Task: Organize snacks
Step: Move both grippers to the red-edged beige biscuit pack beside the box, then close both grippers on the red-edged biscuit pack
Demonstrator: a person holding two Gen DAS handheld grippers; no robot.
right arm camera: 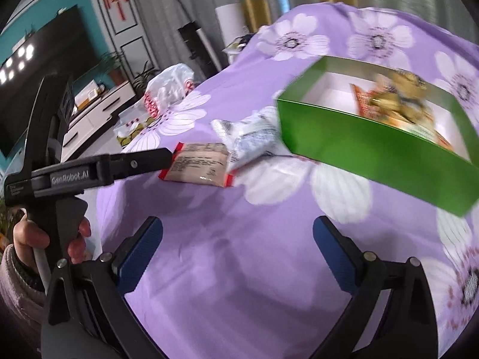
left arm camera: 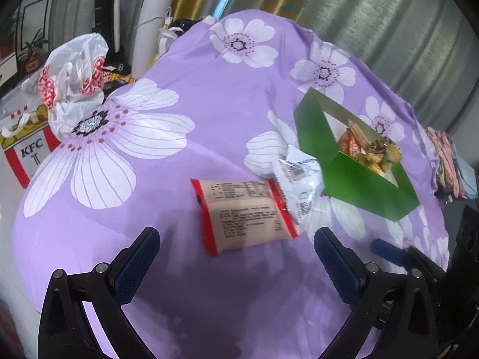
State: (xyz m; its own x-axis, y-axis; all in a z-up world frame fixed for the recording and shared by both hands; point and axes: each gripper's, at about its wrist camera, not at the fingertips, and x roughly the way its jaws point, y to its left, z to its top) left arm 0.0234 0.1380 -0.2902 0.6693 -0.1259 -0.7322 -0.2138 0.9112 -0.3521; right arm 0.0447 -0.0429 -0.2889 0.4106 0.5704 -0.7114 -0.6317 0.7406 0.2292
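A red-edged beige snack packet [left arm camera: 244, 214] lies flat on the purple flowered cloth [left arm camera: 185, 89], just ahead of my open, empty left gripper [left arm camera: 236, 239]. A white crinkled packet [left arm camera: 299, 176] lies next to it, touching a green open box [left arm camera: 353, 176] that holds several snacks [left arm camera: 371, 146]. In the right wrist view my right gripper [right arm camera: 238, 229] is open and empty above the cloth [right arm camera: 269, 239], with the red-edged packet [right arm camera: 199, 166], the white packet [right arm camera: 251, 139] and the green box [right arm camera: 374, 152] ahead. The left gripper's fingers [right arm camera: 149, 161] reach the red-edged packet's left end.
A white and red plastic bag [left arm camera: 71, 86] and a KFC bag [left arm camera: 28, 149] sit at the cloth's left edge. Folded pink cloth items [left arm camera: 446, 155] lie at the right edge. A TV and cabinet [right arm camera: 45, 83] stand beyond on the left.
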